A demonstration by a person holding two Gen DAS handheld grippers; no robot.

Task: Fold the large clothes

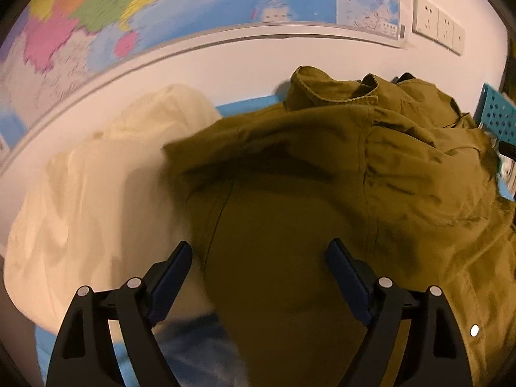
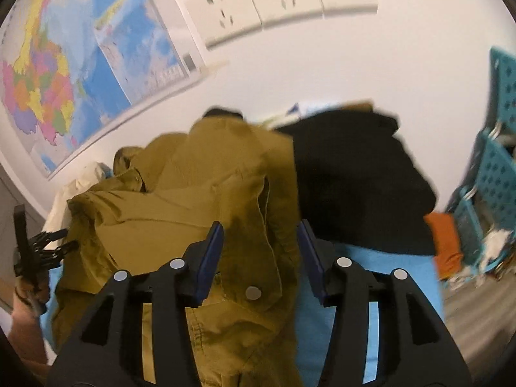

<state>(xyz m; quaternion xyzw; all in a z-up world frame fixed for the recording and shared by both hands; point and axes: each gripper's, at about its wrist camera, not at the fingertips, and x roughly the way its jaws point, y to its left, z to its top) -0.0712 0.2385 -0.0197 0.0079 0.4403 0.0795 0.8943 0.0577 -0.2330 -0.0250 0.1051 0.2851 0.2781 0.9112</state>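
Jacket is lying rumpled on the blue tabletop, both grippers' fingers spread and hovering; pinching an edge, not bunched folds, seems wisest.

The olive-brown cotton jacket lies crumpled on the light blue table surface. At its 9 o'clock, touching it, sits the cream fabric bundle; at its 3 o'clock, the black garment. Beyond that, at 3 o'clock, rests the orange cloth, then the teal perforated plastic basket. Behind everything at 12 o'clock, the wall carries the multicoloured paper map and white wall sockets.
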